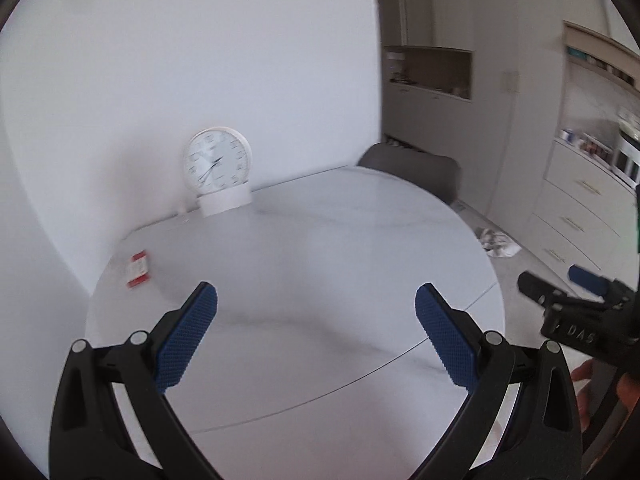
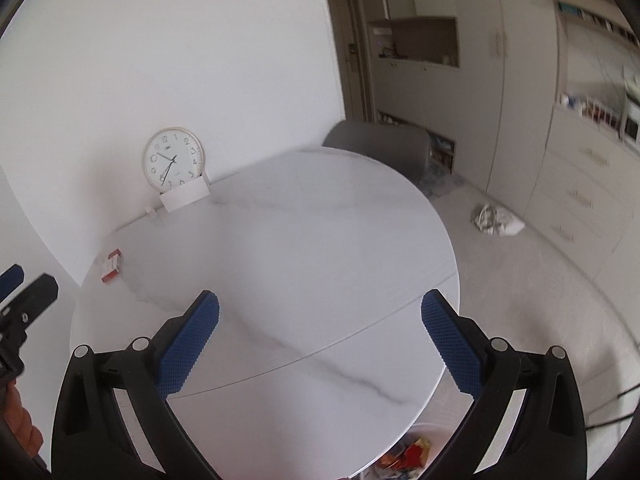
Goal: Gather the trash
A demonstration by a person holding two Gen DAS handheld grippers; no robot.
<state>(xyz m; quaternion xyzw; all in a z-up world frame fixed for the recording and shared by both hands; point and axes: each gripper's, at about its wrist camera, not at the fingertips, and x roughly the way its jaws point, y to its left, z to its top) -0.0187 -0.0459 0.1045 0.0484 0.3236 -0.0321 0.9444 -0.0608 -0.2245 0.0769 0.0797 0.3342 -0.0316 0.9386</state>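
A small red and white packet lies near the far left edge of the round white marble table. My left gripper hangs open above the table's near half with nothing between its blue pads. My right gripper is also open and empty, over the table's front right part. Below the table's near right edge a white bin holds colourful wrappers. A crumpled white bag lies on the floor to the right.
A white clock leans on the wall at the table's back, on a white stand. A grey chair stands behind the table. Beige cabinets and drawers line the right side. The right gripper shows at the left view's right edge.
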